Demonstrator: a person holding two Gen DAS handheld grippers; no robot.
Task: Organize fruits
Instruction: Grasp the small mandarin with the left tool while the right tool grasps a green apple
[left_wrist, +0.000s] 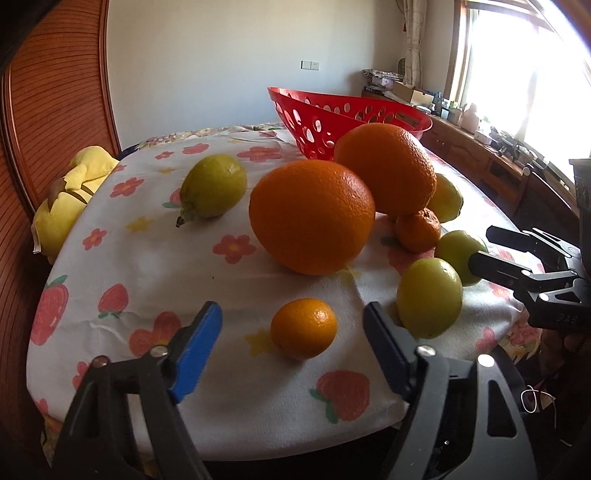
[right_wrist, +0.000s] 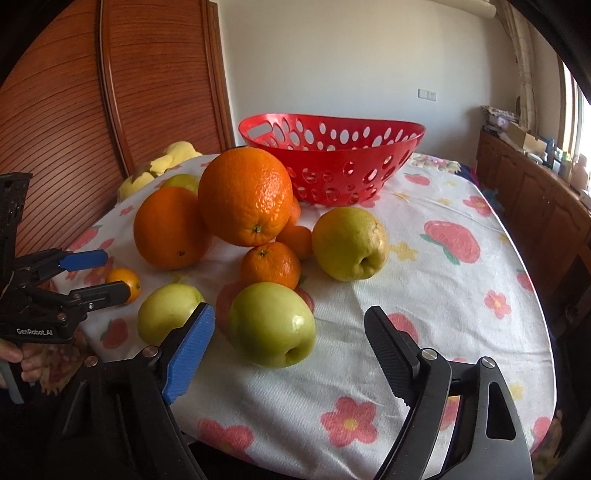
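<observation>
Left tongs (left_wrist: 291, 343) agape, small orange (left_wrist: 304, 328) between fingers, untouched

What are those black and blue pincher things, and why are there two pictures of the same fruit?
They are grabbing tools a person holds, one in each hand. Each carries a camera looking along its fingers, so you get two views. The left gripper faces a small tangerine; the right gripper faces a green apple. Both are open and hold nothing. On the flowery tablecloth lie two big oranges, more apples, tangerines and a lemon. Behind stands a red basket where no fruit shows.
</observation>
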